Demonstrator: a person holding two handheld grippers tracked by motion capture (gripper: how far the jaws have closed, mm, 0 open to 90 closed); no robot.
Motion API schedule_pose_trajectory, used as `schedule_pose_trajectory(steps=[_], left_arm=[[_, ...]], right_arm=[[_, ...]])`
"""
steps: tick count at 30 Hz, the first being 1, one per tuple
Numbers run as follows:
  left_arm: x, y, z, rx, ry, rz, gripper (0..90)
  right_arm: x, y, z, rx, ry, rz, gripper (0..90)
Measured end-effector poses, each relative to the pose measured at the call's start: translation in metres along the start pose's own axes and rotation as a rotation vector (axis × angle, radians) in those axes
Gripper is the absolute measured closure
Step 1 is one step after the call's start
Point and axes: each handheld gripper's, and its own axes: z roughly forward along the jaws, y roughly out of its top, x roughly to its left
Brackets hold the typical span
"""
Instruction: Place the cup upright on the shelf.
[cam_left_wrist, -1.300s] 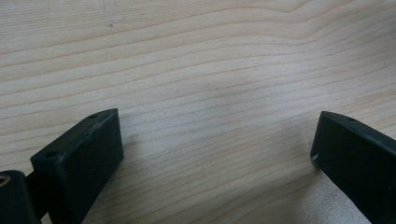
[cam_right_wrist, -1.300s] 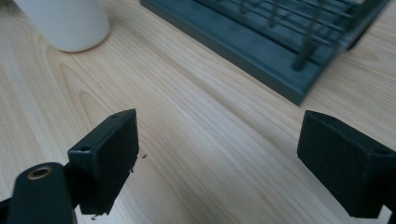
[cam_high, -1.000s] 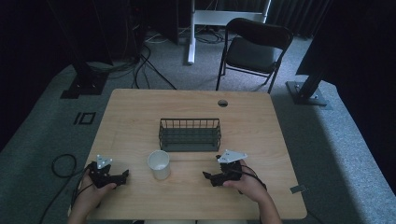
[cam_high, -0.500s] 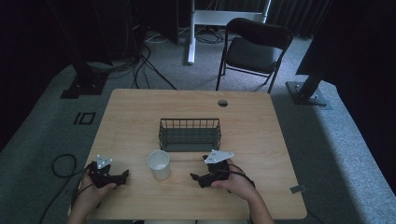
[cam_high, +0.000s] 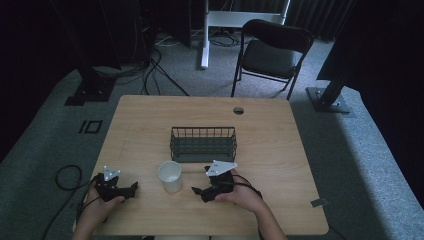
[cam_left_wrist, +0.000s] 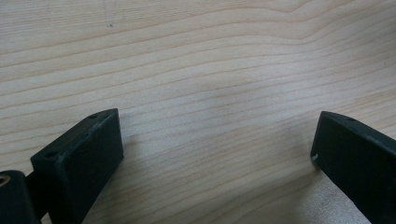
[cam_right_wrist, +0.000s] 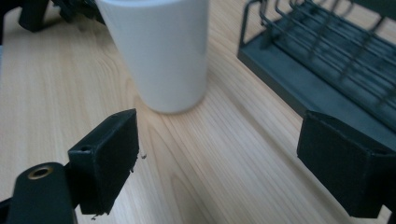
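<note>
Right claw (cam_high: 198, 191) has neared the cup (cam_high: 170, 176) on the table (cam_high: 280, 150).

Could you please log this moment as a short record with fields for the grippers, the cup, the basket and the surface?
right gripper: jaws open, aimed at the cup, not touching it
left gripper: jaws open over bare wood, holding nothing
cup: white, upright, between the two grippers
basket: dark wire, behind the cup, apart from it; nothing visible inside
table: light wood
</note>
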Motion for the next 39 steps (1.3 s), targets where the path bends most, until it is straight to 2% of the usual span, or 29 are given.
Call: schedule_pose_trajectory(steps=[1, 21, 39], left_arm=[[0.0, 0.0, 0.0, 0.0, 0.0, 0.0, 2.6], [0.0, 0.0, 0.0, -0.001, 0.0, -0.002, 2.6], [0.0, 0.0, 0.0, 0.001, -0.001, 0.0, 2.6]], right_arm=[[0.003, 0.004, 0.003, -0.006, 0.008, -0.013, 12.6], [0.02, 0.034, 0.03, -0.033, 0.071, -0.066, 12.6], [0.029, 0.048, 0.056, -0.036, 0.088, -0.086, 13.4]])
